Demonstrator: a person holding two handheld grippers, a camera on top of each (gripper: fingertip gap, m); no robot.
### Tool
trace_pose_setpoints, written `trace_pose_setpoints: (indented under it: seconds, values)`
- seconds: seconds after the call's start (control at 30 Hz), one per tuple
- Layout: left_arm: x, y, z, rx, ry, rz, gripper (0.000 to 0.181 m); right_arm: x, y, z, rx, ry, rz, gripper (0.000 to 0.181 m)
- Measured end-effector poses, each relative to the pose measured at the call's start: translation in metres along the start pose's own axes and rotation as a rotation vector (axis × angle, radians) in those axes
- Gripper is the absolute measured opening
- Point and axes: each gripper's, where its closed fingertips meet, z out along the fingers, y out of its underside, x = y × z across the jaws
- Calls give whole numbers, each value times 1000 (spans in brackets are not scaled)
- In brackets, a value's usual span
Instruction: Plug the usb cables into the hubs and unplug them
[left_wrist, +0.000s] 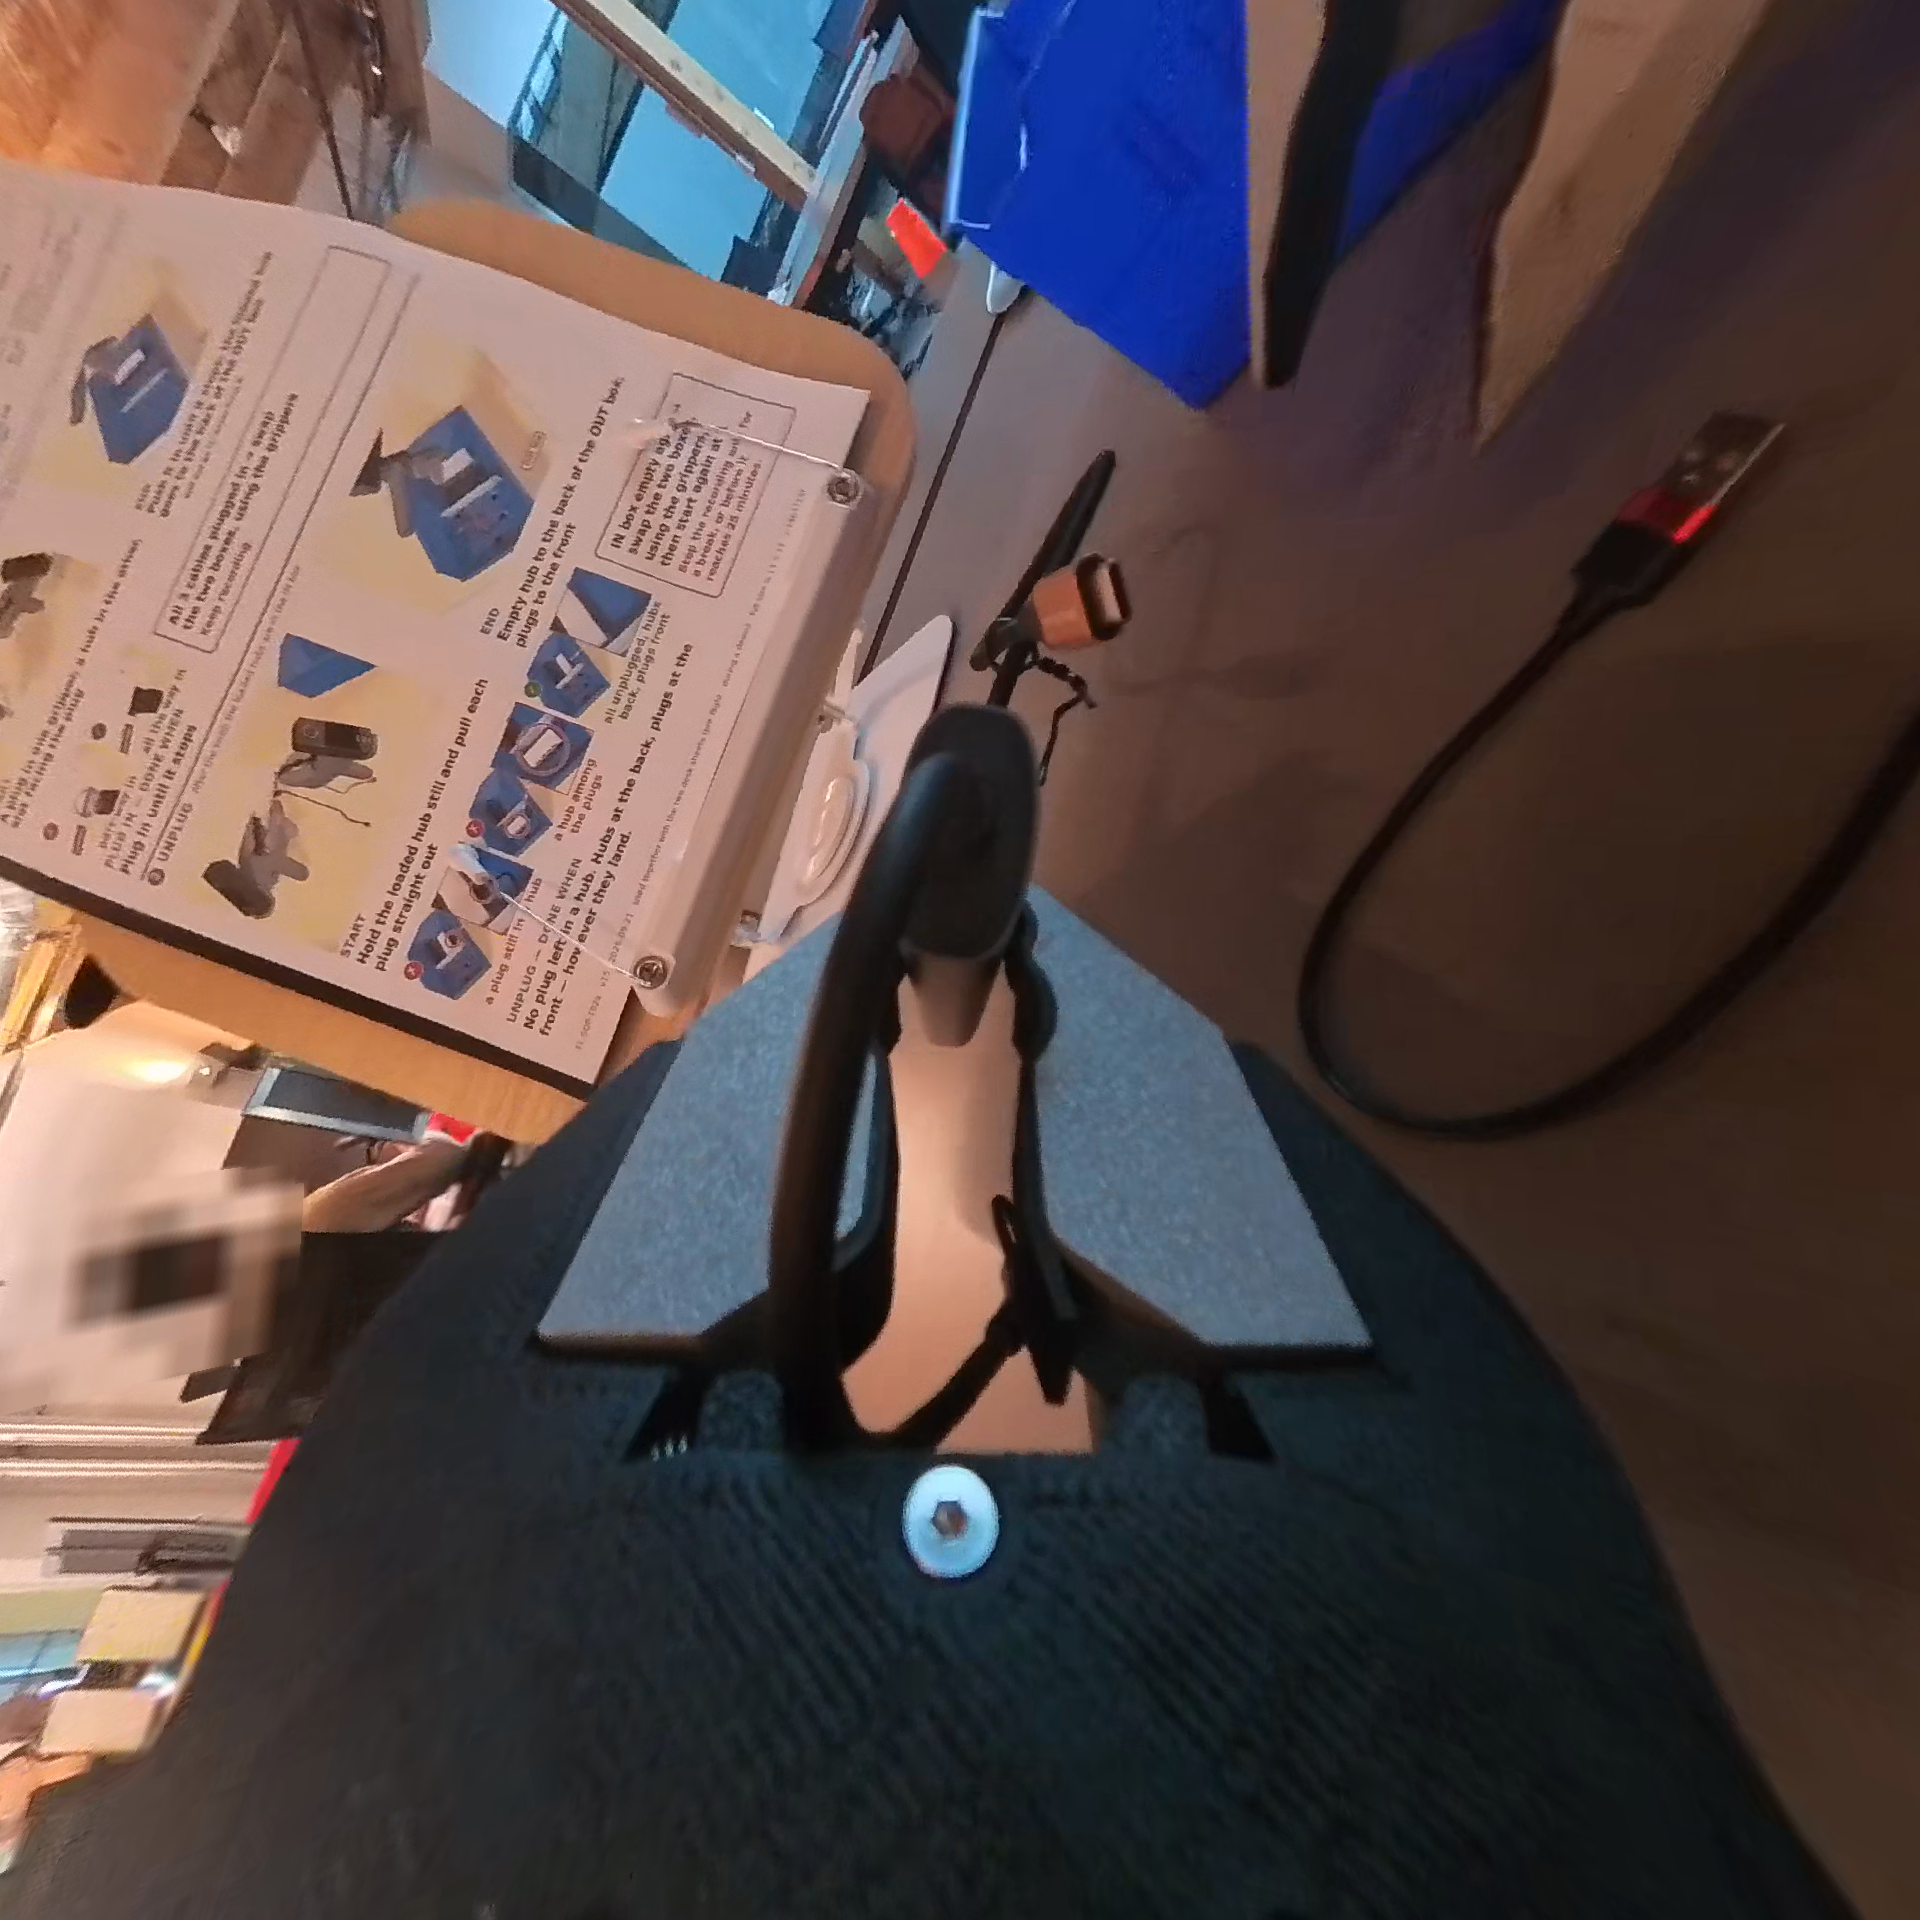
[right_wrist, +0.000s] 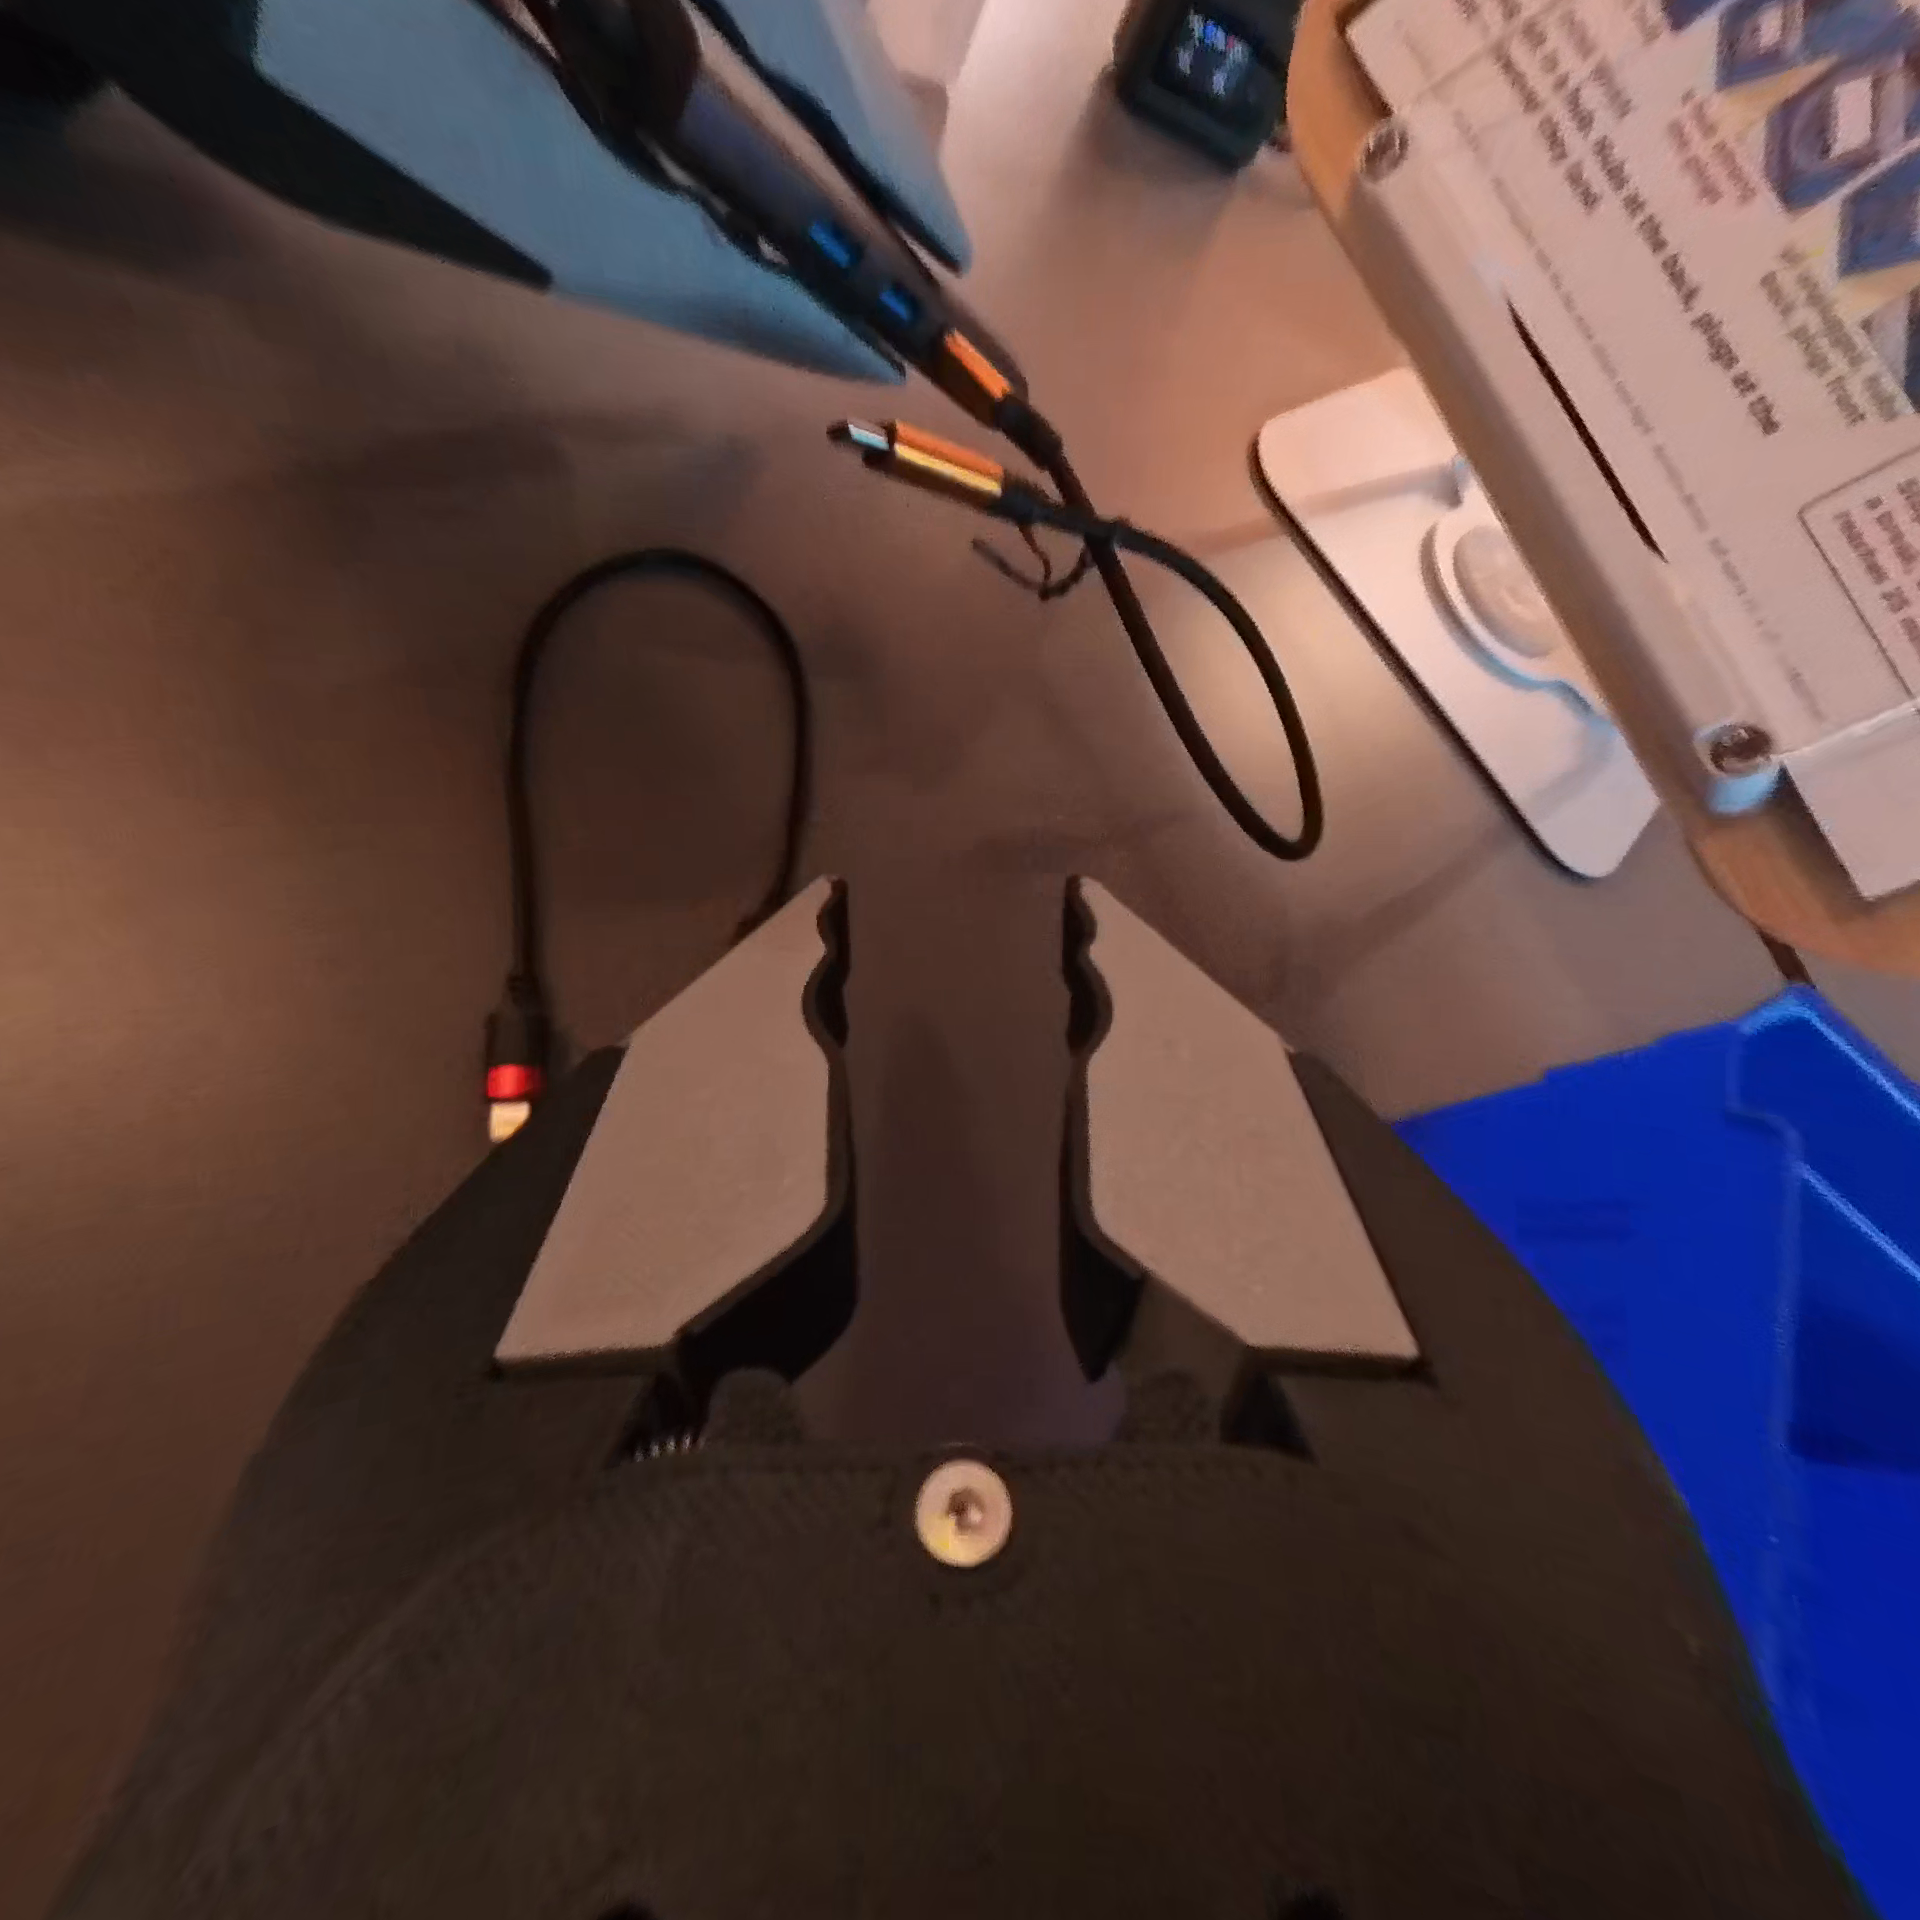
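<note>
In the left wrist view the left gripper (left_wrist: 961, 935) has its jaws clenched on a dark, slim USB hub (left_wrist: 961, 831), held raised off the brown desk (left_wrist: 1351, 727) with its thin black lead (left_wrist: 831, 1091) looping back between the fingers; just past its tip shows one orange-sleeved metal plug (left_wrist: 1086, 603), and well to the right lies one black cable with a red-banded silver USB plug (left_wrist: 1704, 488); a printed instruction sheet on a white stand (left_wrist: 416, 623) and a blue plastic bin (left_wrist: 1101, 177) sit behind; the hub should be held steady and level, so that a plug can travel straight along its port. In the right wrist view the right gripper (right_wrist: 956, 935) hovers with jaws released and nothing between them; the hub (right_wrist: 831, 249) is up at the far left, showing two free blue ports and one orange plug (right_wrist: 977, 369) seated; a second orange plug (right_wrist: 935, 457) hangs loose just beside it. I judge this loose plug the next to take, gripped square by its sleeve; count: one hub, two orange plugs, one red-banded cable (right_wrist: 514, 1081).
</note>
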Motion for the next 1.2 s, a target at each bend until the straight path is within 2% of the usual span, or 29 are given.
trace_pose_setpoints:
  seconds: [0.07,0.23,0.37,0.6,0.63,0.7,0.8,0.87,1.03,1.13,1.17,1.2]
  values:
    - [-1,-5,-2,40,18,-43,15,0,2,-10,-50,-1,-15,41]
    - [-5,-7,-4,64,24,-90,16,3,-5,-32,-47,14,-17,35]
    - [-2,-16,-8,112,38,-89,15,1,6,-32,-130,7,-13,28]
    - [1,-36,-15,244,82,-88,15,-12,13,-28,-187,-54,0,28]
    - [2,-37,-15,254,85,-80,15,-8,12,-29,-187,-32,-4,20]
    - [5,-37,-15,252,92,-64,15,-1,-5,-36,-108,15,-7,2]
    - [8,-39,-15,252,91,-35,15,-16,-56,-56,160,-69,34,3]
    - [12,-43,-15,255,97,-20,15,-28,-78,-64,269,-154,106,3]
    - [23,-47,-14,249,117,24,15,-27,-78,-39,239,-146,236,8]
    - [26,-53,-16,274,130,14,15,-27,-50,-12,102,-127,257,8]
    - [27,-54,-17,275,139,14,15,-23,-38,-5,41,-97,249,0]
    - [30,-53,-16,269,150,20,15,-18,-28,0,-5,-59,243,0]
